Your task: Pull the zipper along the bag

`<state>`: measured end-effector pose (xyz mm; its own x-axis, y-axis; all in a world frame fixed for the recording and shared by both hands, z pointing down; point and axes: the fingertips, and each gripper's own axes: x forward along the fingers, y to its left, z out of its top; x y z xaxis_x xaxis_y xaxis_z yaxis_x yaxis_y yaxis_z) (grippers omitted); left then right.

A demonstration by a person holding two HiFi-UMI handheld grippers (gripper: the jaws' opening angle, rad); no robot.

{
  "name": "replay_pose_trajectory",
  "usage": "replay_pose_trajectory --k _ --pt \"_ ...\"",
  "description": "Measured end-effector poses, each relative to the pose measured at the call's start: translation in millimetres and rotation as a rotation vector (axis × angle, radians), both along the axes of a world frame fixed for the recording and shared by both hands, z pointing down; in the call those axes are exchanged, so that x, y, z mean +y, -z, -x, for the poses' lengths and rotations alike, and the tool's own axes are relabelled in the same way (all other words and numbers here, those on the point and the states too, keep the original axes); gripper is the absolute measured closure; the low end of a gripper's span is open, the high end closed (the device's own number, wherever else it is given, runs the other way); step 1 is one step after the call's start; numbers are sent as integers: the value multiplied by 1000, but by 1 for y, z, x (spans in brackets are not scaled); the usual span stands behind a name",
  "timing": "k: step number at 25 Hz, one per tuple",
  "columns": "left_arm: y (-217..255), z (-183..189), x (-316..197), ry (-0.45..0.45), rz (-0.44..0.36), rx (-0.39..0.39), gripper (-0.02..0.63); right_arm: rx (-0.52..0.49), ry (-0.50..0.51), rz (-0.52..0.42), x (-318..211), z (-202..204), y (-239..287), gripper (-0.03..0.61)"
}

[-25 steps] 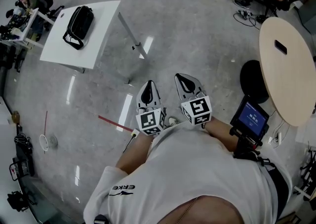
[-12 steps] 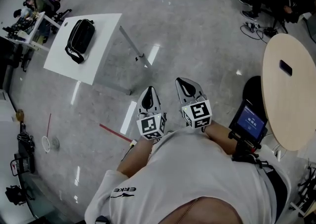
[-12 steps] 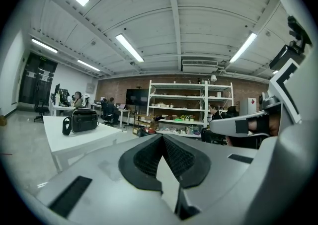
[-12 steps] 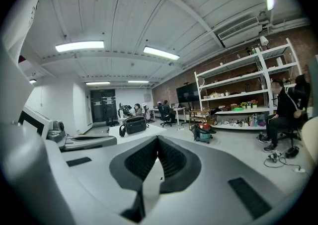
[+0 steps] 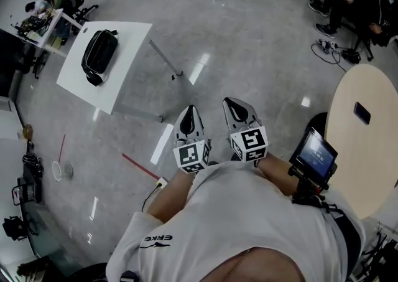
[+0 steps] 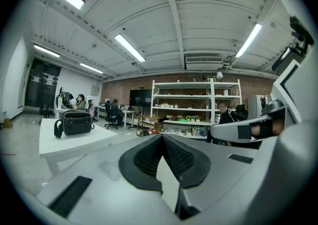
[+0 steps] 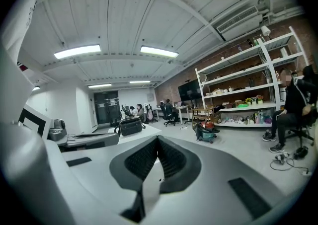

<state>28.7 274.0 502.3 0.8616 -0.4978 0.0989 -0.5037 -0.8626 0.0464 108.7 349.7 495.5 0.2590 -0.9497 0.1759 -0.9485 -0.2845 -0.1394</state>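
Bag [image 5: 99,56] sits on white table [image 5: 129,56], far left, well apart from both grippers. Left gripper [image 5: 188,112] and right gripper [image 5: 235,105] are pressed together and empty. Bag is probably soft and light; pinch the zipper pull and brace the fabric beside it.

A workshop-style lab is indicated: stocked white metal shelving racks [image 6: 191,107] and a brick wall [image 6: 139,82] are seen beyond the left claw [image 6: 161,137], long ceiling strip lights [image 6: 130,47] above it.

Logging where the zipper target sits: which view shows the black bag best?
Head view: the black bag lies whole, seen from above, on the white table. The left gripper view shows it side-on and small; the right gripper view, even smaller.
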Motion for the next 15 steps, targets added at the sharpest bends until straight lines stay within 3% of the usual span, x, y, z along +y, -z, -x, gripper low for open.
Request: replay_pose_trajectory --k 4,15 --pt "1 -15 1 54 5 -18 611 -26 39 9 -2 -21 -3 574" --pt "-4 -13 -39 198 2 -21 611 -27 182 10 -49 -30 -10 574"
